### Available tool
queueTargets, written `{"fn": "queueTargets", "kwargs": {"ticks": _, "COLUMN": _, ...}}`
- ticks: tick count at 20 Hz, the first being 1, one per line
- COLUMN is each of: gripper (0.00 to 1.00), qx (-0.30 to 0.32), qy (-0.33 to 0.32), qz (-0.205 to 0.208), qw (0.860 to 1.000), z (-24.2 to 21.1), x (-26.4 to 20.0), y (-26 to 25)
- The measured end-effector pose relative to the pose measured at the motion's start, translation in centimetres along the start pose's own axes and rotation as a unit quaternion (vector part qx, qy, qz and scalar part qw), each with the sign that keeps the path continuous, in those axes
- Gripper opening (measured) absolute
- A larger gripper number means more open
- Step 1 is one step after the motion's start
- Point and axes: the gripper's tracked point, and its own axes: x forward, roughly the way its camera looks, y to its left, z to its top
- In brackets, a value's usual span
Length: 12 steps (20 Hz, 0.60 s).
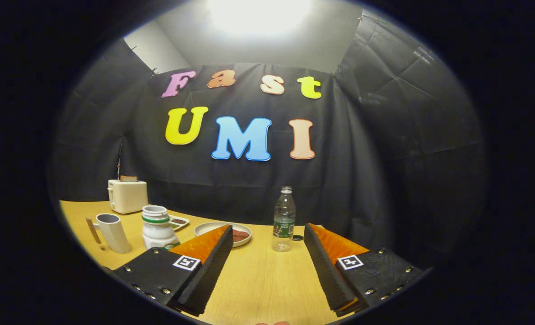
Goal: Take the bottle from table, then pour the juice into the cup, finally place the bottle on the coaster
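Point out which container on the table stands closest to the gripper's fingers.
The clear plastic bottle, upright just ahead of the open gripper, between its fingers' lines. The white jar and the white cup stand off to the side.

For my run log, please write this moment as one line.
stage: approach | hand-held gripper: open, empty | clear plastic bottle with green label: upright on wooden table, beyond fingers | white cup with handle: upright, far left

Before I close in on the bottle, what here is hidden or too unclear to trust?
- Plate: near side hidden behind a finger.
- Coaster: only a small dark thing beside the bottle, too small to identify.
- Bottle's liquid level: unreadable.
- Gripper: open, short of the bottle.
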Motion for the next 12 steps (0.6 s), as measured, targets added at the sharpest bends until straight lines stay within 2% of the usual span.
{"fn": "queueTargets", "kwargs": {"ticks": 3, "gripper": 0.95, "qx": 0.014, "qy": 0.009, "qz": 0.025, "qw": 1.0, "z": 1.0, "x": -0.9, "y": 2.6}}
{"fn": "queueTargets", "kwargs": {"ticks": 12, "gripper": 0.95, "qx": 0.024, "qy": 0.054, "qz": 0.051, "qw": 0.997, "z": 0.3, "x": -2.4, "y": 7.3}}
